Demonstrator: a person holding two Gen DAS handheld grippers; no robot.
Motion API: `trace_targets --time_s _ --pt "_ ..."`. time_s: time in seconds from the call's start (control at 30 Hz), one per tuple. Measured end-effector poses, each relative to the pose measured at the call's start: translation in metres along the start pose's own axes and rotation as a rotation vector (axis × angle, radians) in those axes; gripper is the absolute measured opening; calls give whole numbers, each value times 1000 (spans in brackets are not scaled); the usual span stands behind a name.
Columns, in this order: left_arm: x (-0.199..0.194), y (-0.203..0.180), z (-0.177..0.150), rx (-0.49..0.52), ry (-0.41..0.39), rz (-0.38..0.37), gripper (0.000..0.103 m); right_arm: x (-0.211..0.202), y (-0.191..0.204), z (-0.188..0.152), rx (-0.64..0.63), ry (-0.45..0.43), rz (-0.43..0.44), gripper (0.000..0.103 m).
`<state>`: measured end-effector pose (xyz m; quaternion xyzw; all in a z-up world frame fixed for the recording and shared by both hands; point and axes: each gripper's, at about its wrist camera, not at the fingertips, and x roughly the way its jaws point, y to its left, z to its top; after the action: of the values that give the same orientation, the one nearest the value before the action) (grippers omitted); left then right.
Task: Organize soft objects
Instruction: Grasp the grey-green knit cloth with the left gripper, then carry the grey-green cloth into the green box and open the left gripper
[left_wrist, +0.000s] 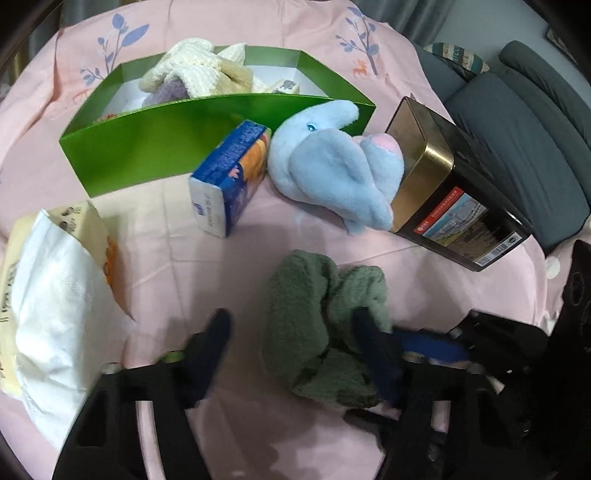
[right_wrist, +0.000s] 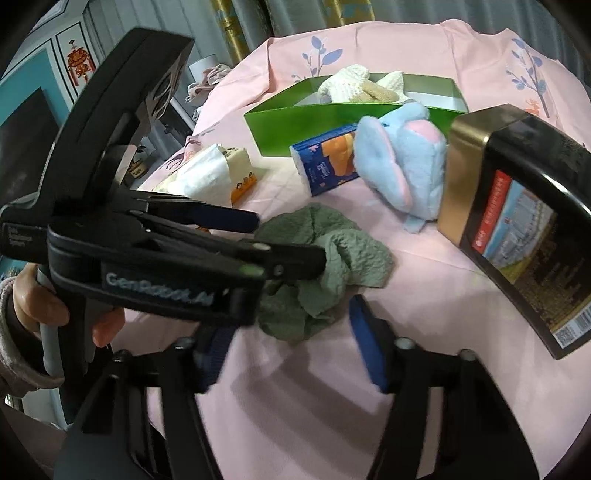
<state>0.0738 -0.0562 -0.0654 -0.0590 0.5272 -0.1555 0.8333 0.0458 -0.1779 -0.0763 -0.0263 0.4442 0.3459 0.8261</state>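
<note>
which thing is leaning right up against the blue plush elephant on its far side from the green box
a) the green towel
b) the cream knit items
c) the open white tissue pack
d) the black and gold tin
d: the black and gold tin presses against the blue plush elephant, while the green towel lies apart, nearer the tongs.

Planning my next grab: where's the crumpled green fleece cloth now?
The crumpled green fleece cloth lies on the pink sheet between the open left gripper's fingers, just short of the blue plush elephant.

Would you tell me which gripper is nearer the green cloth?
Left. The left gripper straddles the green cloth, jaws open; the right gripper sits open just short of it.
</note>
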Motion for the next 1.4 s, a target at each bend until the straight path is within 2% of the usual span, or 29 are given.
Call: trace_targets --time_s 0.03,0.17,0.23,0.33,0.53,0.77,1.07,1.23,1.4 --pt "2 -1 -1 -2 6 -12 50 3 0 0 0 3 -10 39" --pt "3 -7 -4 8 5 -44 32 1 -7 -1 28 -6 -10 30" --pt "0 -8 -5 6 -2 -65 21 -2 -8 -3 27 -12 -10 22" --pt "-8 -12 -5 16 -24 -80 18 -8 -6 -3 21 -32 -17 17" --pt "-35 -18 2 27 -101 -105 17 -22 0 11 0 -90 -25 16" --pt "-66 -13 28 36 -194 -106 17 -36 9 43 -62 -162 -34 16" --pt "-88 17 97 17 -286 -50 17 -24 9 128 -133 -228 -101 16" --pt "-76 42 145 -36 -291 -19 17 5 -5 179 -109 -204 -115 18" --pt "-45 69 177 -91 -253 62 17 46 -23 209 -50 -127 -153 21"
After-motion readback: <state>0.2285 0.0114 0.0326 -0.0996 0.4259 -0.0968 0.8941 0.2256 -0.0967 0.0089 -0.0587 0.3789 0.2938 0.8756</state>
